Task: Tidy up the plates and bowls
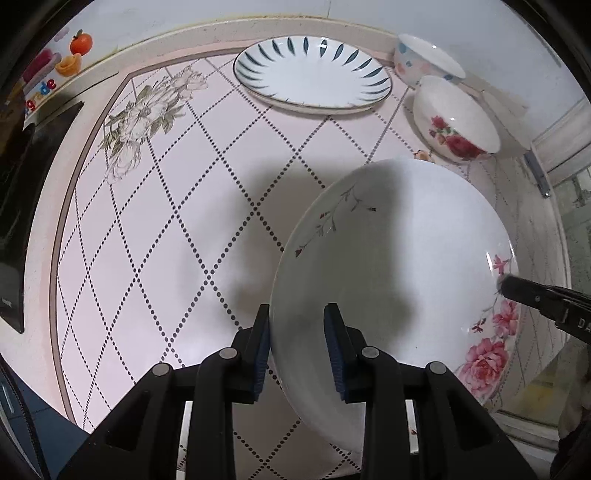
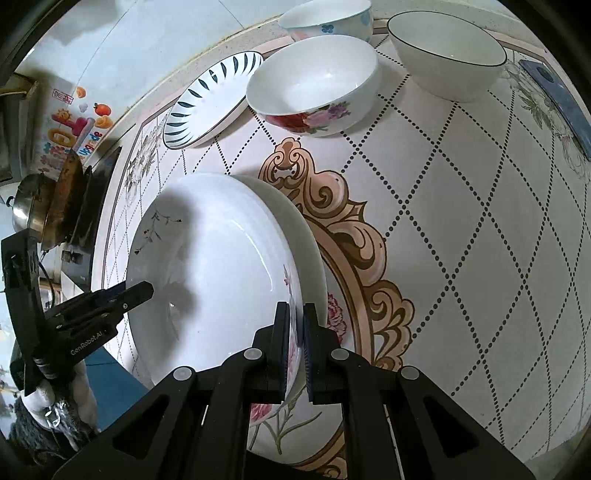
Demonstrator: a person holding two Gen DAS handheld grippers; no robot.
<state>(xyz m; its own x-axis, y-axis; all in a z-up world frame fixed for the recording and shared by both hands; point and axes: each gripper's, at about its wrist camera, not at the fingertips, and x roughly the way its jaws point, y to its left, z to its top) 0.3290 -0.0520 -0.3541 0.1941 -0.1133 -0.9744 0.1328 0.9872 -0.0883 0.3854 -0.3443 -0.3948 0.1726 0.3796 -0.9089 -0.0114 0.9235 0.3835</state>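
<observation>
A large white plate with pink flowers [image 1: 399, 266] is tilted above the tabletop, held at opposite rims. My left gripper [image 1: 297, 325] straddles its near rim, jaws apart with a gap at the inner pad. My right gripper [image 2: 295, 321] is shut on the plate's flowered rim [image 2: 221, 280]; its finger shows in the left wrist view [image 1: 517, 290]. The left gripper shows in the right wrist view [image 2: 142, 291]. At the back lie a blue-leaf plate [image 1: 314, 72] [image 2: 210, 99], a rose bowl [image 1: 456, 120] [image 2: 314, 85], a dotted bowl [image 1: 424, 59] [image 2: 328, 20] and a black-rimmed bowl [image 2: 447, 51].
The table [image 1: 166, 240] has a pink diamond-dotted top with a raised rim. A stove and a metal pot [image 2: 33, 206] stand at the left. A blue flat object [image 2: 557, 99] lies at the far right edge. Fruit stickers [image 1: 70, 55] are on the wall.
</observation>
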